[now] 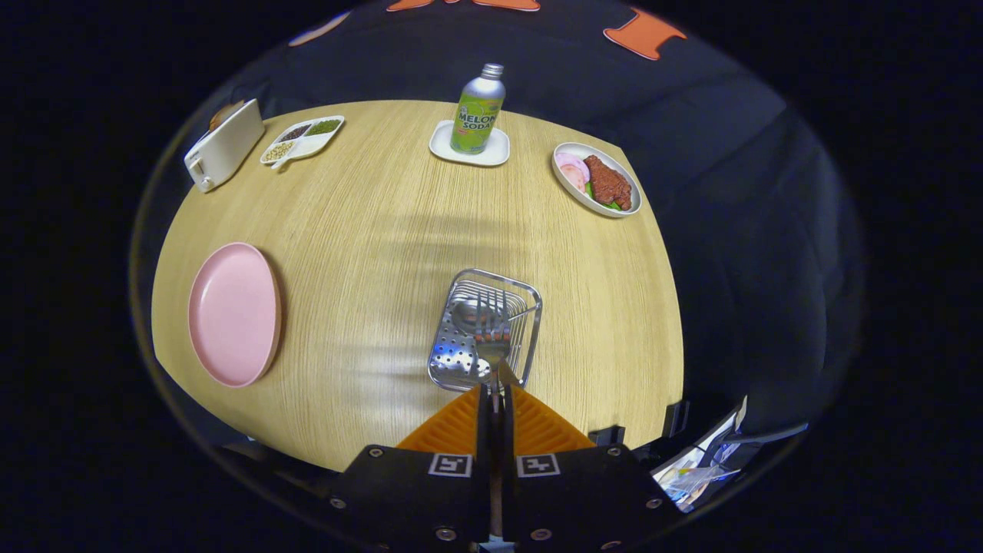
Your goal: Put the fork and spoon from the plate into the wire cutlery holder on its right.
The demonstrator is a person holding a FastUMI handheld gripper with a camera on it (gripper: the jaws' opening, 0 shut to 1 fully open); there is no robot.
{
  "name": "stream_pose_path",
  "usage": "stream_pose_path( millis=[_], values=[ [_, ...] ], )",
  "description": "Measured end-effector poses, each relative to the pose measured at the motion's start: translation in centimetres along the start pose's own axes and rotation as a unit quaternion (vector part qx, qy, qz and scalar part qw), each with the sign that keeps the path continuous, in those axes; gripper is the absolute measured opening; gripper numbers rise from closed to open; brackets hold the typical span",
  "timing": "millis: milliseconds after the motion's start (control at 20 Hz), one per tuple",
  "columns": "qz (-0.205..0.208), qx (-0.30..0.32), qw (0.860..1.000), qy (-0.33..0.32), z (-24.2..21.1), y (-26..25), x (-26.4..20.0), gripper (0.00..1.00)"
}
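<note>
Plainly, the hand-held gripper (495,390) hangs above the wire cutlery holder (485,330), its two fingers pressed nearly together on a thin metal handle; the handle belongs to a utensil whose end reaches down into the holder, and it looks like the fork (491,322), with tines showing among the wires; a spoon (468,313) bowl lies inside the holder as well, just beyond the fingertips, though which handle goes with which head is hard to tell; the holder stands on the wooden table (384,230) with a perforated steel base showing beneath the cutlery. To the holder's left, well apart, sits the pink plate (233,313), bare on top. Beyond the holder, at the far side of the table, a green soda bottle (478,109) stands upright on a small white coaster (496,152); to its right is a white dish of meat and vegetables (597,179); to its left are a divided tray of grains (302,138) and a white toaster (223,144).
</note>
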State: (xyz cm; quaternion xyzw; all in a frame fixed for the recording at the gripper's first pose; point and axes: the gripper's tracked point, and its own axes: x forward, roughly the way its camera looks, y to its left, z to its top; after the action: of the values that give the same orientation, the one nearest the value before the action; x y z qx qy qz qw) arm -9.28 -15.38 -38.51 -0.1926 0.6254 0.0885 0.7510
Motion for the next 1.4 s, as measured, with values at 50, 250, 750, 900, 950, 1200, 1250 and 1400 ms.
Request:
stream_pose_path(
  millis=[50, 250, 750, 900, 950, 1200, 1250, 1400],
  values=[
    [0.007, 0.0, 1.0, 0.0, 0.2, 0.2, 0.0, 0.07],
    [0.015, 0.0, 1.0, -0.017, 1.0, 0.4, 0.0, 0.09],
    [0.006, 0.037, 0.968, -0.247, 11.9, -2.0, -8.3, 0.06],
    [-0.014, 0.048, 0.935, -0.352, 16.1, -3.4, -13.7, 0.07],
    [-0.017, 0.053, 0.921, -0.387, 17.4, -3.8, -16.0, 0.07],
    [-0.001, 0.089, 0.849, -0.52, 21.0, -4.5, -25.7, 0.18],
    [0.006, 0.094, 0.837, -0.538, 21.5, -4.4, -27.1, 0.21],
    [0.015, 0.104, 0.808, -0.58, 21.9, -4.8, -30.0, 0.33]
  ],
)
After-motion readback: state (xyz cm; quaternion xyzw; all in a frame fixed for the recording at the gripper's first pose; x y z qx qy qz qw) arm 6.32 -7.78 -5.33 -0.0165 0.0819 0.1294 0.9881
